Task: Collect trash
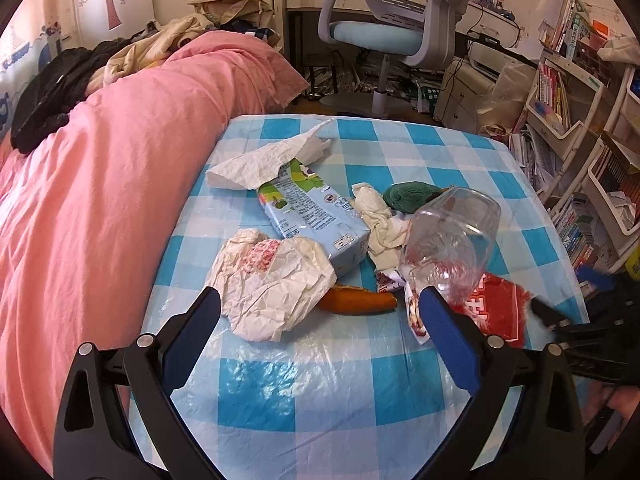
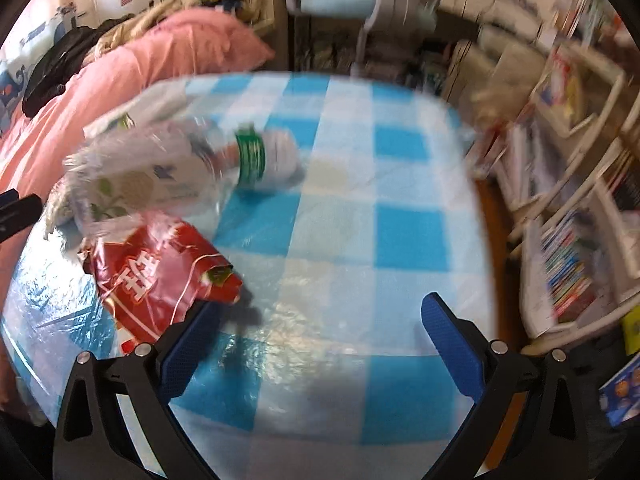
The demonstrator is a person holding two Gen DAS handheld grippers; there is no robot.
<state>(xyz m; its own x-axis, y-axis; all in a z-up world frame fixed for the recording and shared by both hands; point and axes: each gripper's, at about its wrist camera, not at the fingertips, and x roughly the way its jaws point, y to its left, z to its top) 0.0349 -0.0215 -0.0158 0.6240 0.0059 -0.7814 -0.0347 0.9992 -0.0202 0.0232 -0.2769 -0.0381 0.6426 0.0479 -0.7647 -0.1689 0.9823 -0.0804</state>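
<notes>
Trash lies in a heap on the table's blue-and-white checked cloth point(image 1: 320, 392). In the heap are a crumpled white wrapper point(image 1: 272, 280), an orange peel point(image 1: 356, 300), a light-blue carton point(image 1: 312, 216), a paper towel point(image 1: 268, 160), wadded tissue point(image 1: 380, 216), a clear plastic bottle point(image 1: 448, 240) and a red wrapper point(image 1: 500, 312). My left gripper point(image 1: 320, 312) is open, just short of the white wrapper and the peel. My right gripper point(image 2: 320, 324) is open over bare cloth, and its left finger touches the red wrapper point(image 2: 160, 268). The bottle point(image 2: 248, 156) shows a green label. The right wrist view is motion-blurred.
A bed with a pink duvet point(image 1: 100, 200) runs along the table's left side. A swivel chair point(image 1: 384, 32) stands beyond the far edge. Crowded bookshelves point(image 1: 572, 120) line the right. A dark green lump point(image 1: 412, 196) sits behind the bottle. Checked cloth point(image 2: 400, 240) fills the table's right half.
</notes>
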